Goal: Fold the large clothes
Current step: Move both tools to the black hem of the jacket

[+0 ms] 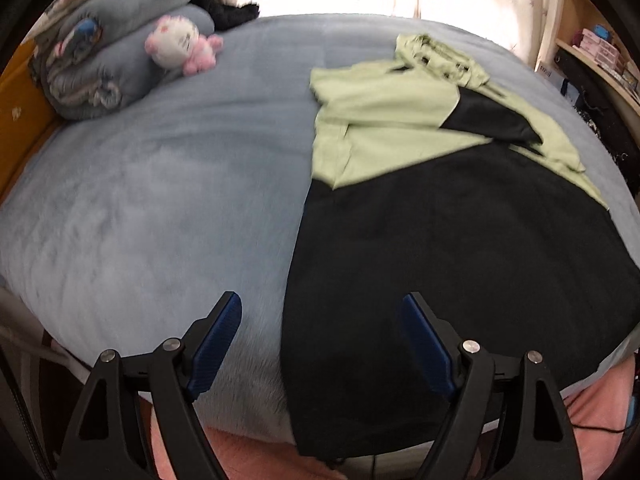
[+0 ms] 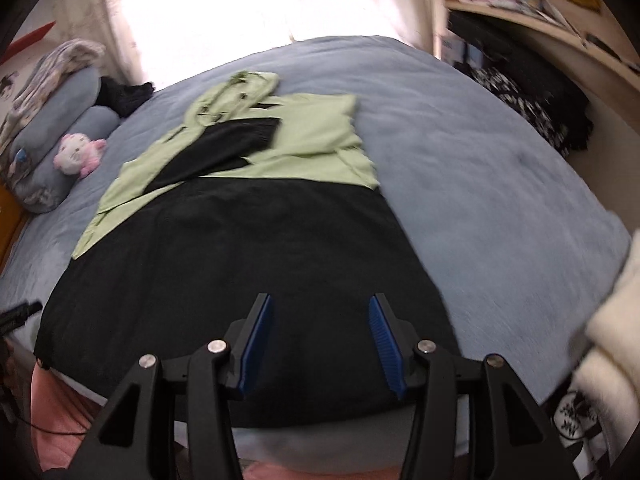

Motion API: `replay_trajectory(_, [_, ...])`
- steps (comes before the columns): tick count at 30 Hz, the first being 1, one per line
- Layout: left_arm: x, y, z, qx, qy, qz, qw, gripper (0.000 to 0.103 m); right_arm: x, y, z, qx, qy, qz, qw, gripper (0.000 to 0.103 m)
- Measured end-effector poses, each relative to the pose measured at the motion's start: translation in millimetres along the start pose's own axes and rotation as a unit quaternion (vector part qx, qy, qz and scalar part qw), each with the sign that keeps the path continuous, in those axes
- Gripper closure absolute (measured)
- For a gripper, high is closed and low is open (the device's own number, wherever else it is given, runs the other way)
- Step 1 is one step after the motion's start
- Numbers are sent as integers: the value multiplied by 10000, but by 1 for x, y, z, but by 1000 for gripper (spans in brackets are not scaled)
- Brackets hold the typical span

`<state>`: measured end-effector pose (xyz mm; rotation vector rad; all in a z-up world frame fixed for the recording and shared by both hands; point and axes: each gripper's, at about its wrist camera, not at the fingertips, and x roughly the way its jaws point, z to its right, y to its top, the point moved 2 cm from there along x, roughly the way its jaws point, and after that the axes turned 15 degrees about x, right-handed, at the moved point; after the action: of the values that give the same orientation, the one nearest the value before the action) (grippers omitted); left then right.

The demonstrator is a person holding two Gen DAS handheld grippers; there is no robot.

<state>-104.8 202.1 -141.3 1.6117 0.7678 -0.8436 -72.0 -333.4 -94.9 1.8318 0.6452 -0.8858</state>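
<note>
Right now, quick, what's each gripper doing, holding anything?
Left gripper: open, holding nothing, above the near edge of the black and green hoodie.
Right gripper: open, holding nothing, over the hoodie.

Left gripper (image 1: pixel 322 312) and right gripper (image 2: pixel 321 314) angle downward, jaws apart, empty.

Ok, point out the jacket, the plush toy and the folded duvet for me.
jacket (image 2: pixel 240 264): right wrist view, black lower body.
plush toy (image 1: pixel 178 42): left wrist view, white head.
folded duvet (image 1: pixel 132 20): left wrist view, top fold.
</note>
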Motion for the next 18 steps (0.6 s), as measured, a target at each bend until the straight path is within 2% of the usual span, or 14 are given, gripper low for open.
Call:
replay_trajectory(4, [18,-18,-9,-169,-351,-194,9991,22,7,-1,22,217,-160,-68,9996,53])
replay_trajectory(9, [22,-26,-14,-281,-693,-40,9972,21,10,-4,33,235,-134,-137,9995,53])
replay_trajectory(13, [23,-29,-12,-235,-1072,24,9940,20,8,-9,32,24,-143,-189,9997,53])
replay_trajectory(18, [23,-30,-5,-9,-1079,22,9942,20,2,-7,38,6,-122,-148,9998,53])
